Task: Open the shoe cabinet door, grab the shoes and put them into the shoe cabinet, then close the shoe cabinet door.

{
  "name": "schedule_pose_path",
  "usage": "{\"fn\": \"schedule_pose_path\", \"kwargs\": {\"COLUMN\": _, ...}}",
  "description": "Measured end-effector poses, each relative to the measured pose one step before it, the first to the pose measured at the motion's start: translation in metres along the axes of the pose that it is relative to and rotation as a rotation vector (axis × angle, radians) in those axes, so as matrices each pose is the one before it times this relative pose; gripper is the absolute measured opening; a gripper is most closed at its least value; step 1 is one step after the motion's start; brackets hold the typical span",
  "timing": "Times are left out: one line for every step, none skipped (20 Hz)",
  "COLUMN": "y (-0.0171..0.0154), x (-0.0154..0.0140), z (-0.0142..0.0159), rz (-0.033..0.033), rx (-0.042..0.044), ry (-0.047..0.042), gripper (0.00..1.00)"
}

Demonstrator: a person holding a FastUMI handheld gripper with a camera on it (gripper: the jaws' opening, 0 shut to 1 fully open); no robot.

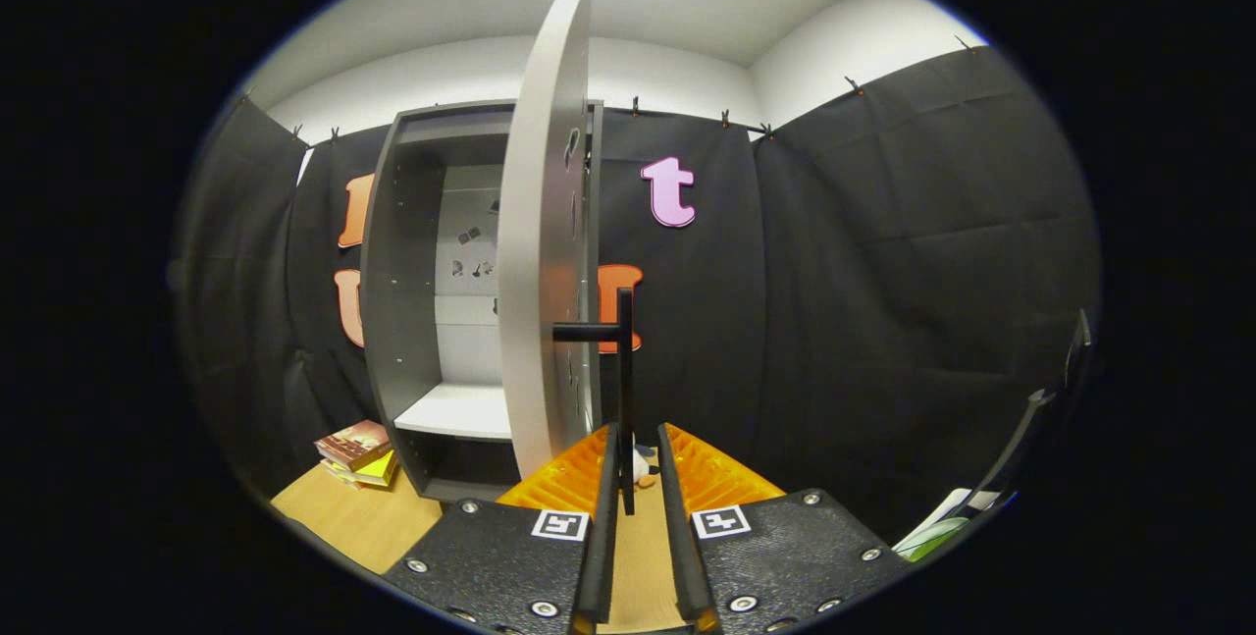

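Just ahead of my gripper (638,463) stood the shoe cabinet (432,301), its door (545,223) swung out edge-on toward me. The fingers were nearly closed, a narrow gap left between them, and the door's dark bar handle (625,390) ran down into that gap; I could not tell whether both fingers actually pressed on it. Beyond the handle's lower end, a small white and orange-brown object (643,468) peeked out between the fingertips, too hidden to identify as a shoe or anything else. The door covered the cabinet's right half; inside I could see a pale shelf (461,411) and small dark marks on the back panel, unreadable. A stack of books (356,453) lay on the wooden floor (358,522) beside the cabinet's base, their covers too blurred to read.
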State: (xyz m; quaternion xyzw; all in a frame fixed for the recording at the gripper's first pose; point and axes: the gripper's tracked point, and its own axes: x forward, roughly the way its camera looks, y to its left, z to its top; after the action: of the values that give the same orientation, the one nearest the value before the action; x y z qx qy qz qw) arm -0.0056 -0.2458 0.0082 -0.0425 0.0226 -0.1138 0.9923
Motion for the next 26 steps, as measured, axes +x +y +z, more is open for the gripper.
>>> {"fn": "schedule_pose_path", "kwargs": {"y": -0.00358, "x": -0.00180, "z": 0.00067, "rz": -0.00996, "rx": -0.00557, "ry": -0.00500, "gripper": 0.25}}
{"fn": "schedule_pose_path", "kwargs": {"y": -0.00461, "x": -0.00185, "z": 0.00104, "rz": -0.01115, "rx": -0.00276, "ry": -0.00321, "gripper": 0.25}}
{"fn": "schedule_pose_path", "kwargs": {"y": -0.00511, "x": -0.00195, "z": -0.00043, "rz": -0.01211, "rx": -0.00007, "ry": -0.00001, "gripper": 0.25}}
{"fn": "schedule_pose_path", "kwargs": {"y": -0.00564, "x": -0.00064, "z": -0.00028, "rz": -0.01346, "rx": 0.00356, "ry": -0.00117, "gripper": 0.25}}
{"fn": "schedule_pose_path", "kwargs": {"y": -0.00560, "x": -0.00192, "z": 0.00124, "rz": -0.01263, "rx": 0.00819, "ry": -0.00241, "gripper": 0.25}}
{"fn": "schedule_pose_path", "kwargs": {"y": -0.00393, "x": -0.00146, "z": 0.00070, "rz": -0.00436, "rx": 0.00827, "ry": -0.00207, "gripper": 0.25}}
{"fn": "schedule_pose_path", "kwargs": {"y": -0.00078, "x": -0.00204, "z": -0.00151, "rz": -0.00150, "rx": 0.00128, "ry": -0.00029, "gripper": 0.25}}
{"fn": "schedule_pose_path", "kwargs": {"y": -0.00155, "x": -0.00025, "z": -0.00108, "rz": -0.00747, "rx": -0.00811, "ry": 0.00010, "gripper": 0.25}}
{"fn": "schedule_pose_path", "kwargs": {"y": -0.00100, "x": -0.00235, "z": 0.00142, "rz": -0.00482, "rx": -0.00645, "ry": -0.00125, "gripper": 0.26}}
{"fn": "schedule_pose_path", "kwargs": {"y": 0.00030, "x": -0.00198, "z": 0.00218, "rz": -0.00118, "rx": -0.00199, "ry": -0.00546, "gripper": 0.26}}
{"fn": "schedule_pose_path", "kwargs": {"y": 0.00076, "x": -0.00328, "z": 0.00298, "rz": 0.00031, "rx": 0.00070, "ry": -0.00569, "gripper": 0.26}}
{"fn": "schedule_pose_path", "kwargs": {"y": 0.00177, "x": -0.00316, "z": 0.00271, "rz": 0.00093, "rx": 0.00107, "ry": -0.00438, "gripper": 0.26}}
{"fn": "schedule_pose_path", "kwargs": {"y": 0.00305, "x": -0.00144, "z": 0.00064, "rz": 0.00179, "rx": 0.00002, "ry": -0.00185, "gripper": 0.26}}
{"fn": "schedule_pose_path", "kwargs": {"y": 0.00235, "x": -0.00219, "z": 0.00165, "rz": 0.00073, "rx": -0.00041, "ry": -0.00218, "gripper": 0.26}}
{"fn": "schedule_pose_path", "kwargs": {"y": 0.00186, "x": -0.00221, "z": 0.00293, "rz": 0.00095, "rx": 0.00070, "ry": -0.00310, "gripper": 0.26}}
{"fn": "schedule_pose_path", "kwargs": {"y": 0.00303, "x": -0.00349, "z": 0.00288, "rz": 0.00132, "rx": 0.00192, "ry": -0.00540, "gripper": 0.26}}
{"fn": "schedule_pose_path", "kwargs": {"y": 0.00364, "x": -0.00332, "z": 0.00240, "rz": 0.00190, "rx": 0.00183, "ry": -0.00407, "gripper": 0.26}}
{"fn": "schedule_pose_path", "kwargs": {"y": 0.00403, "x": -0.00327, "z": 0.00319, "rz": 0.00163, "rx": -0.00040, "ry": -0.00483, "gripper": 0.26}}
{"fn": "schedule_pose_path", "kwargs": {"y": 0.00457, "x": -0.00303, "z": 0.00119, "rz": 0.00359, "rx": 0.00049, "ry": -0.00297, "gripper": 0.26}}
{"fn": "schedule_pose_path", "kwargs": {"y": 0.00594, "x": -0.00292, "z": 0.00189, "rz": 0.00490, "rx": 0.00239, "ry": -0.00158, "gripper": 0.26}}
{"fn": "schedule_pose_path", "kwargs": {"y": 0.00574, "x": -0.00353, "z": 0.00024, "rz": 0.00519, "rx": 0.00338, "ry": 0.00026, "gripper": 0.26}}
{"fn": "schedule_pose_path", "kwargs": {"y": 0.00815, "x": -0.00316, "z": 0.00041, "rz": 0.00832, "rx": 0.00264, "ry": 0.00146, "gripper": 0.26}}
{"fn": "schedule_pose_path", "kwargs": {"y": 0.00975, "x": -0.00199, "z": -0.00078, "rz": 0.00928, "rx": 0.00151, "ry": 0.00234, "gripper": 0.27}}
{"fn": "schedule_pose_path", "kwargs": {"y": 0.01208, "x": -0.00218, "z": -0.00008, "rz": 0.01179, "rx": -0.00024, "ry": 0.00065, "gripper": 0.28}}
{"fn": "schedule_pose_path", "kwargs": {"y": 0.01209, "x": -0.00221, "z": -0.00038, "rz": 0.01391, "rx": -0.00067, "ry": 0.00075, "gripper": 0.30}}
{"fn": "schedule_pose_path", "kwargs": {"y": 0.01279, "x": -0.00155, "z": 0.00045, "rz": 0.01375, "rx": -0.00252, "ry": -0.00014, "gripper": 0.32}}
